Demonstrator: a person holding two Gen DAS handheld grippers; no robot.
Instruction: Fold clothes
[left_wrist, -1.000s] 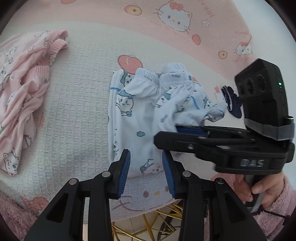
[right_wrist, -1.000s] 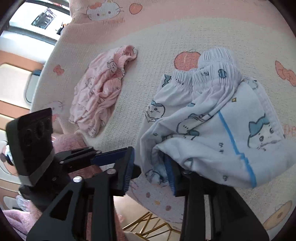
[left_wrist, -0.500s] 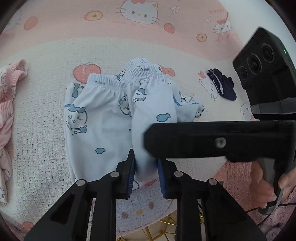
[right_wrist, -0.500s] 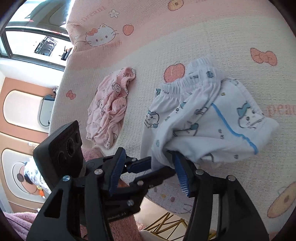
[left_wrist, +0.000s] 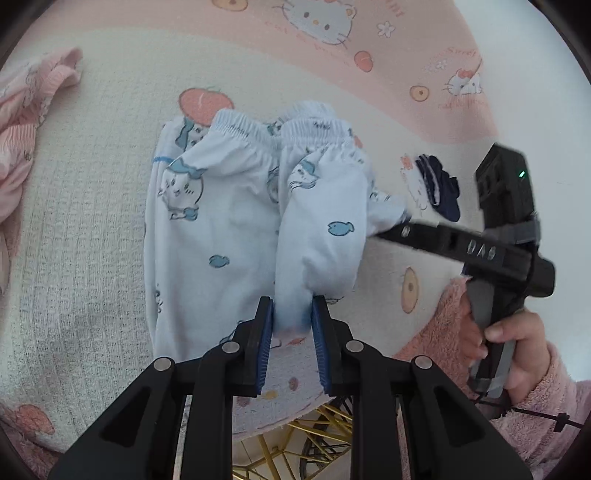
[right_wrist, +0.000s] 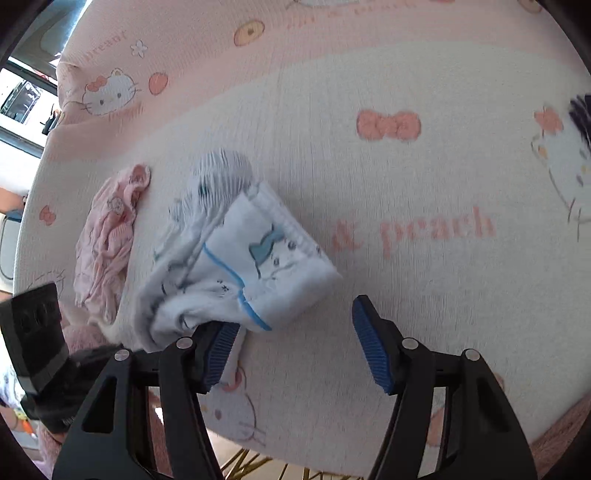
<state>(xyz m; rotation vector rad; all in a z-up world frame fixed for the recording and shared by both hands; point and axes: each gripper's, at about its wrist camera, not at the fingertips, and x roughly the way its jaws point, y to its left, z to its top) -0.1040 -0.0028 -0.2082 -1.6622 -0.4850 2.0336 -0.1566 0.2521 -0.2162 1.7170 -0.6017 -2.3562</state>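
Pinching the folded edge of the white cartoon-print cotton pants (left_wrist: 236, 221) at frame centre, my left gripper (left_wrist: 291, 321) is clamped on cloth; my right gripper (right_wrist: 295, 343) gapes apart, holding nothing. Tugging one-handed could drag the fold crooked across the pink-and-cream blanket (left_wrist: 85, 236).
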